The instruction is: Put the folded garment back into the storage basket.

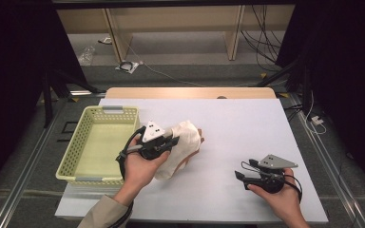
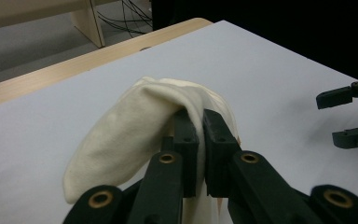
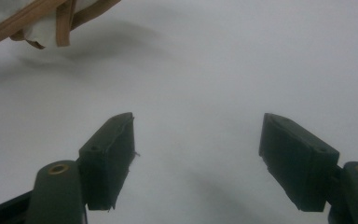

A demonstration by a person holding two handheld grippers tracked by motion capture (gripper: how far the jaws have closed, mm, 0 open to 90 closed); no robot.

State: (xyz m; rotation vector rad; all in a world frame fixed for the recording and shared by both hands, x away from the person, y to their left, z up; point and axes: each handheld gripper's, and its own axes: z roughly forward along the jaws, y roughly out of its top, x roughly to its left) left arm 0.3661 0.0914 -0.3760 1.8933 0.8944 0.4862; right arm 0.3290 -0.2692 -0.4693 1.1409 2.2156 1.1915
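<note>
The cloth bag (image 1: pixel 183 145) is cream and soft, with tan straps (image 3: pixel 56 18) that hang loose; it is lifted off the white surface (image 1: pixel 247 128), near the middle, just to the right of the basket (image 1: pixel 88 164); my left gripper (image 2: pixel 201 140) has its jaws clenched on a fold at the top of it, and the rest droops down on both sides of them; my right gripper (image 1: pixel 243 176) is well apart from the bag, low over the bare surface at the right, its jaws spread wide with nothing between them.

I think the job in hand is to put the bag in the basket, which looks empty; to do it well I should hold tight with the left jaws, because soft cloth can slip out of a small pinch; I should lift high enough that the hanging end and the straps clear the near wall of the basket, or they may catch on the rim and drag it; then I should go across slowly and only let go once most of the cloth sits inside; my right jaws could pinch the low end to stop it swinging, or just wait out of the way.
</note>
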